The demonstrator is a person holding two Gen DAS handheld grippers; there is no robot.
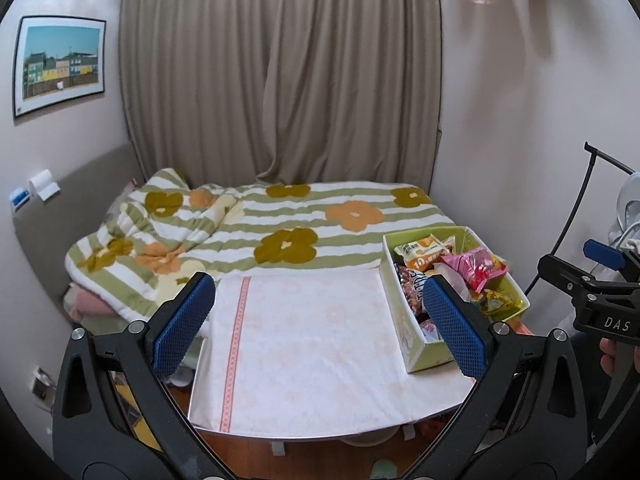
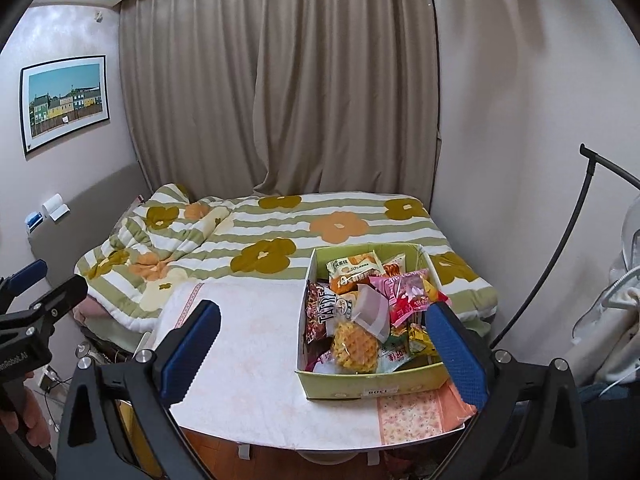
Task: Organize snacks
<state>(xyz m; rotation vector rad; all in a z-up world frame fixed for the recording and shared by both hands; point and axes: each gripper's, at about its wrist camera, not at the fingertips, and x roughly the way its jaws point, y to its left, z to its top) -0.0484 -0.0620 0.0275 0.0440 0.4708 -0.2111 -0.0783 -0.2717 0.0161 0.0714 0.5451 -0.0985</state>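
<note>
A pale green cardboard box (image 2: 372,386) stands on the right part of a small table (image 2: 248,344) covered by a white and pink cloth. It is heaped with snack packets: a yellow waffle pack (image 2: 355,346), a pink bag (image 2: 406,294), a dark red bag (image 2: 320,312) and an orange and white pack (image 2: 354,268). The same box (image 1: 404,320) shows in the left wrist view. My left gripper (image 1: 318,324) hangs open over the bare cloth, left of the box. My right gripper (image 2: 320,356) is open, in front of the box, holding nothing.
Behind the table lies a bed with a green-striped flower duvet (image 2: 280,240), and a beige curtain (image 2: 280,80) hangs at the back. A black stand (image 2: 560,248) and hung clothes fill the right side. Wooden floor shows under the table's front edge.
</note>
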